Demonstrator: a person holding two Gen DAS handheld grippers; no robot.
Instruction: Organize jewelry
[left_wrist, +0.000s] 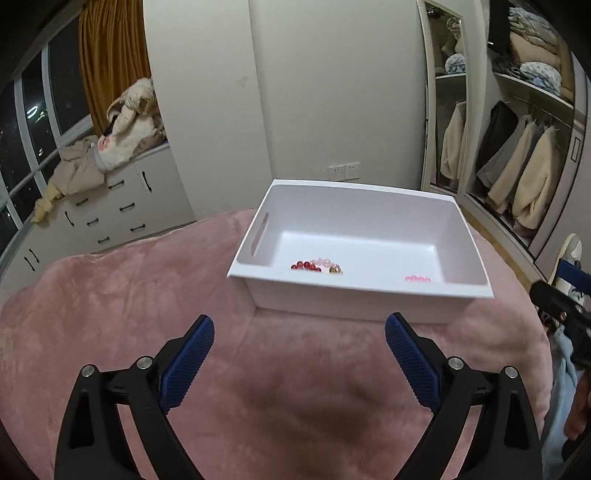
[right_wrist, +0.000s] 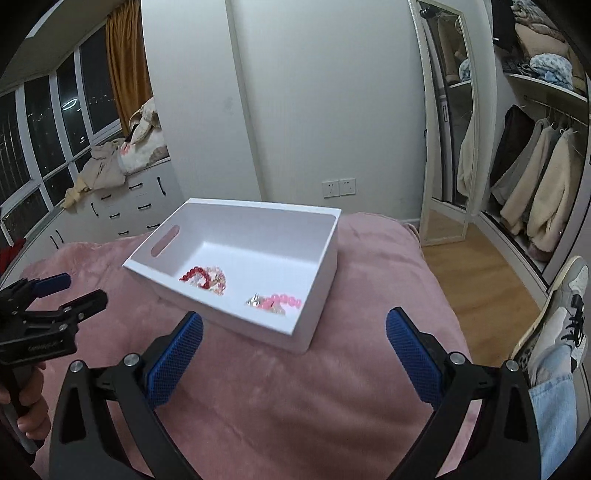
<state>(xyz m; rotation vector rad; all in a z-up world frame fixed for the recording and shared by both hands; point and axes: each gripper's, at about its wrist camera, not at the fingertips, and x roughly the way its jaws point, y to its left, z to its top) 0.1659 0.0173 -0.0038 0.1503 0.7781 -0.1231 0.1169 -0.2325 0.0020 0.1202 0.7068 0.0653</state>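
Note:
A white box (left_wrist: 369, 301) with handle slots stands on a pink blanket (left_wrist: 110, 314); it also shows in the right wrist view (right_wrist: 258, 325). Inside lie a red bead bracelet (right_wrist: 192, 275) with pale pink and gold pieces beside it, and a bright pink bead bracelet (right_wrist: 286, 300) near a small silver piece. In the left wrist view the red beads (left_wrist: 306, 266) and pink beads (left_wrist: 417, 278) peek over the near wall. My left gripper (left_wrist: 299, 334) is open and empty, short of the box. My right gripper (right_wrist: 294, 332) is open and empty, near the box's front corner.
The left gripper (right_wrist: 55, 302) appears at the left edge of the right wrist view. The blanket's right edge drops to a wood floor (right_wrist: 480, 280). A mirror (right_wrist: 447, 129), an open wardrobe (right_wrist: 535, 166) and a white dresser (left_wrist: 110, 206) stand behind.

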